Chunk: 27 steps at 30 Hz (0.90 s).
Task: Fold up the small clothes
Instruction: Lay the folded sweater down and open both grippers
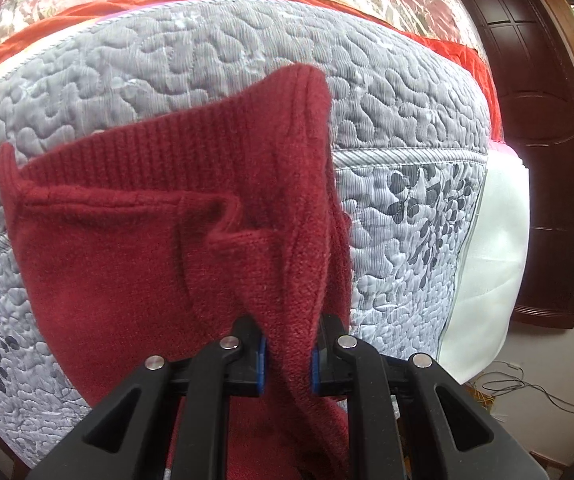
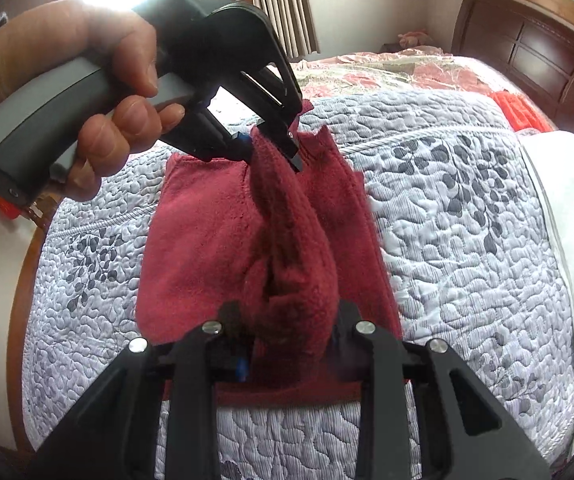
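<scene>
While both grippers pinch it, the red knit garment (image 2: 207,240) hangs stretched between them over the grey quilted bedspread (image 2: 467,240): right gripper (image 2: 291,344) clamped on a near fold, left gripper (image 2: 263,144), held by a hand (image 2: 87,92), clamped on the far edge

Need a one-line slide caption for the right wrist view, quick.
Both grippers, right gripper and left gripper, clamp a bunched red knit garment above the grey quilted mattress.
</scene>
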Available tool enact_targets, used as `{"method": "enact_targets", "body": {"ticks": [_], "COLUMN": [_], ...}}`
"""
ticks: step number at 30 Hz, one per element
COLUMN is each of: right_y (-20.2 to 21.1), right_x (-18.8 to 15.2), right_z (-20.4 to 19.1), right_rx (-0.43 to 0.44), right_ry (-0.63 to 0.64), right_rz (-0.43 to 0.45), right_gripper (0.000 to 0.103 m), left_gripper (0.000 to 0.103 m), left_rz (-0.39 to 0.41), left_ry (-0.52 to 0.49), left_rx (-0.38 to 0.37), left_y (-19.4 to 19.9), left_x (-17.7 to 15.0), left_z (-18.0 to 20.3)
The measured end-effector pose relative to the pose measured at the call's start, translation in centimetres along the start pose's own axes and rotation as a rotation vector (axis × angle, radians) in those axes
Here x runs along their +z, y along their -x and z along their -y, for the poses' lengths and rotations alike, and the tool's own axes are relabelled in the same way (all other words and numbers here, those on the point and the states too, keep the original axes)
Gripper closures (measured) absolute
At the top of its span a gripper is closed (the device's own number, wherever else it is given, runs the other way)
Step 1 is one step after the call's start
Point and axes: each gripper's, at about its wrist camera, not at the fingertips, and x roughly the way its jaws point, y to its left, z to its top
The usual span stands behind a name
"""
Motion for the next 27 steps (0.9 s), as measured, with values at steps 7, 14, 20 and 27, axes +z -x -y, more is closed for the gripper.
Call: {"method": "enact_targets", "body": {"ticks": [7, 14, 20, 27], "right_y": [-2.5, -6.3, -3.6, -4.2], "right_x": [-1.5, -3.6, -1.4, 2.6], "right_z": [5.8, 13.9, 16.0, 10.8], "right_rx": [0.232, 0.558, 0.599, 0.687], "right_ry": [-0.158, -0.497, -0.403, -0.116], "right_rz": [-0.068, -0.197, -0.201, -0.349], "right_gripper": [0.077, 0.06, 0.059, 0.045], "left_gripper": [0.049, 0.034, 0.025, 0.022], "left_rz": [0.022, 0.201, 0.384, 0.45], "left_ry": [-0.05, -0.151, -0.403, -0.677], "left_rx": [0.003, -0.11, 0.184, 0.546], "left_y": [-1.5, 3.4, 6.7, 1.0], "left_x": [-0.1, -4.9, -15.4, -25.7], "left_z": [2.1, 1.6, -0.2, -0.5]}}
